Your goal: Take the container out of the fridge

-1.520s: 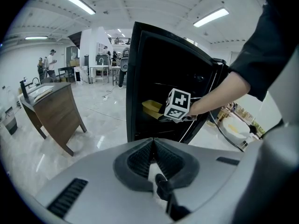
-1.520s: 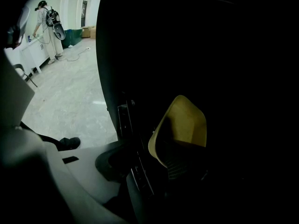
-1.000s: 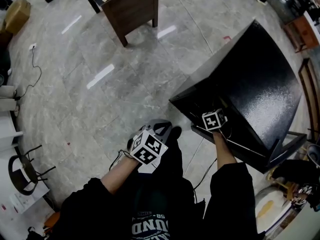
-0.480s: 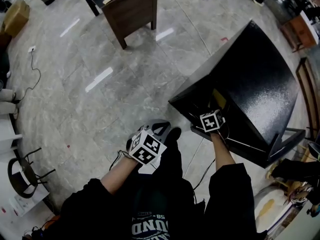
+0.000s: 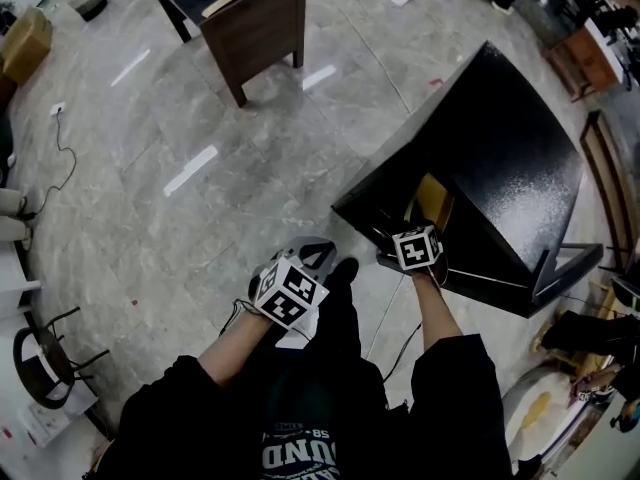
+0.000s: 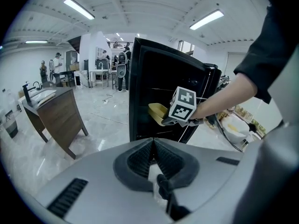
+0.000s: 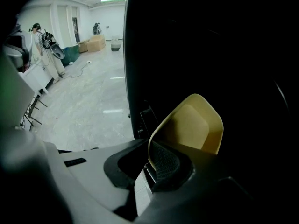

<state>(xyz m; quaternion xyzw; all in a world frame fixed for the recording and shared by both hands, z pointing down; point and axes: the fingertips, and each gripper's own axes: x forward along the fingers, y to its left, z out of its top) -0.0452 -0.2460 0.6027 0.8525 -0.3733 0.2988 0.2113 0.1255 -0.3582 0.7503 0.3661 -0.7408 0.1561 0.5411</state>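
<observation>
right hand-held gripper point(image 7: 159, 164) pinches rim of yellow container point(image 7: 191, 125); head view hides the grip.

Bright ceiling strip lights point(image 6: 79, 8), glare on floor point(image 5: 190, 168), murky fridge point(image 7: 210, 55) interior, fisheye edges.

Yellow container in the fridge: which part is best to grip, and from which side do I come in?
Grip the yellow container by its near wall at the rim, coming in from the open front of the fridge. It is an open-topped, thin-walled tub, so one jaw fits inside and one outside. The right gripper is clamped there now.
</observation>
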